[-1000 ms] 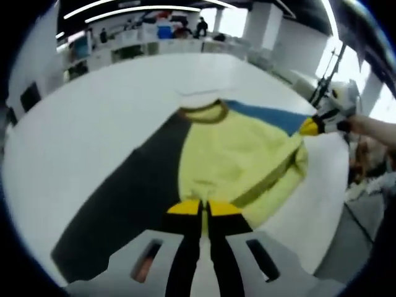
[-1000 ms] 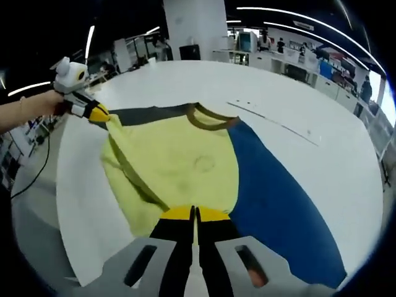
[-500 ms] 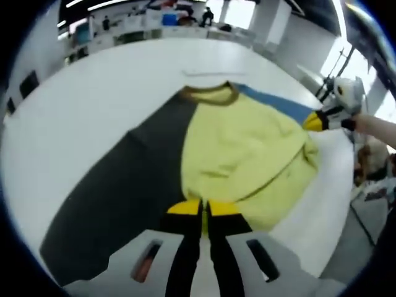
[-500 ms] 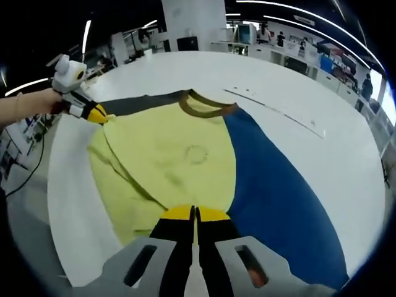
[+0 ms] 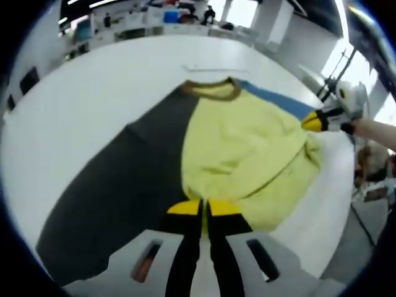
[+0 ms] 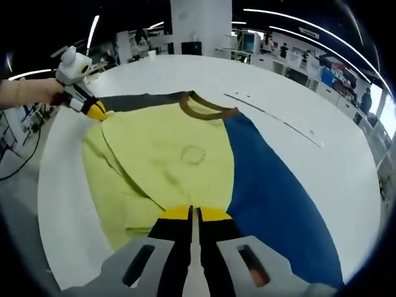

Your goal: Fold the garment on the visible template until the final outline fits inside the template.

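A sweatshirt with a yellow body (image 5: 241,148) (image 6: 167,154), an olive collar (image 5: 210,90) (image 6: 201,108), a dark grey sleeve (image 5: 124,179) and a blue sleeve (image 6: 272,192) lies spread on the white table (image 5: 80,93). My left gripper (image 5: 203,209) is shut on the yellow hem beside the grey sleeve; in the right gripper view the left gripper (image 6: 96,111) shows at the far left. My right gripper (image 6: 193,214) is shut on the hem beside the blue sleeve; the left gripper view shows the right gripper (image 5: 312,122) at the right. Between the grippers the hem lies in loose folds.
The white table (image 6: 346,142) stretches far beyond the collar, with a thin marked line (image 6: 272,117) on it. Its near edge (image 5: 334,229) drops to the floor. A person's hand (image 6: 31,91) holds the left gripper. Desks and people stand far behind.
Both grippers have kept their hold. The yellow body has been drawn out flatter, with less bunching at the hem, and both views have shifted slightly.
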Motion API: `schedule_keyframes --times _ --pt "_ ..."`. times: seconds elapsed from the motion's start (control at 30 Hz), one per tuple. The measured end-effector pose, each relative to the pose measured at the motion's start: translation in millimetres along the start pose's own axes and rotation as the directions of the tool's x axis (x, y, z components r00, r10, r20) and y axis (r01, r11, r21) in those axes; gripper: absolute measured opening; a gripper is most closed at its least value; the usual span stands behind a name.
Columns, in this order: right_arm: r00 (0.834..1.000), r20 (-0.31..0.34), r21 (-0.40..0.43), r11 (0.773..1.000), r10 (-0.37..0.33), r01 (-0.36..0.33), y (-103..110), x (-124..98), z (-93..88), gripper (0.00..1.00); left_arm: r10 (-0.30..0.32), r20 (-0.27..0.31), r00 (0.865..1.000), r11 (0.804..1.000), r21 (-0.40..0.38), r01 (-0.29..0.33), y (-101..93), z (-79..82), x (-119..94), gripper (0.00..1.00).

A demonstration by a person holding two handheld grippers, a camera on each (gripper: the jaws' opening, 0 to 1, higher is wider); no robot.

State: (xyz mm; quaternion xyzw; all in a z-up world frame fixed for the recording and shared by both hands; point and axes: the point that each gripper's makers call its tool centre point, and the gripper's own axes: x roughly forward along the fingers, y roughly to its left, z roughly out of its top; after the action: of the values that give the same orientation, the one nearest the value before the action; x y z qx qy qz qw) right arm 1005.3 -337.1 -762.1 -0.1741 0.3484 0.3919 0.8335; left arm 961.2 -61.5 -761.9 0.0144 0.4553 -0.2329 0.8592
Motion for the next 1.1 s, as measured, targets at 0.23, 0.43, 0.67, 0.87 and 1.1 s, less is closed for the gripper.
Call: schedule_keyframes --times 0.23,0.43,0.67,0.87,1.1 --pt "0.999 0.009 0.006 0.999 -0.033 0.033 -5.5 -5.0 2.3 0.08 -0.004 0.011 1.0 1.0 0.012 0.004 -0.1 1.4 -1.8 0.0" --pt "0.999 0.035 0.034 0.999 -0.042 0.04 -8.0 -12.7 3.2 0.11 -0.005 0.03 1.0 1.0 0.021 0.004 0.3 4.5 -6.0 0.0" --pt "0.997 0.049 0.051 0.997 -0.051 0.049 -8.0 -21.7 4.4 0.14 -0.003 0.05 0.999 0.999 0.033 0.002 -3.6 8.0 -14.1 0.0" --pt "0.997 0.055 0.069 0.996 -0.063 0.059 -7.6 -32.7 3.3 0.15 -0.002 0.063 0.998 0.999 0.036 -0.001 -4.9 7.7 -21.5 0.01" --pt "0.995 0.066 0.087 0.994 -0.069 0.063 -2.3 -48.9 4.5 0.19 -0.004 0.071 0.997 0.999 0.036 0.002 -9.7 4.2 -32.9 0.04"
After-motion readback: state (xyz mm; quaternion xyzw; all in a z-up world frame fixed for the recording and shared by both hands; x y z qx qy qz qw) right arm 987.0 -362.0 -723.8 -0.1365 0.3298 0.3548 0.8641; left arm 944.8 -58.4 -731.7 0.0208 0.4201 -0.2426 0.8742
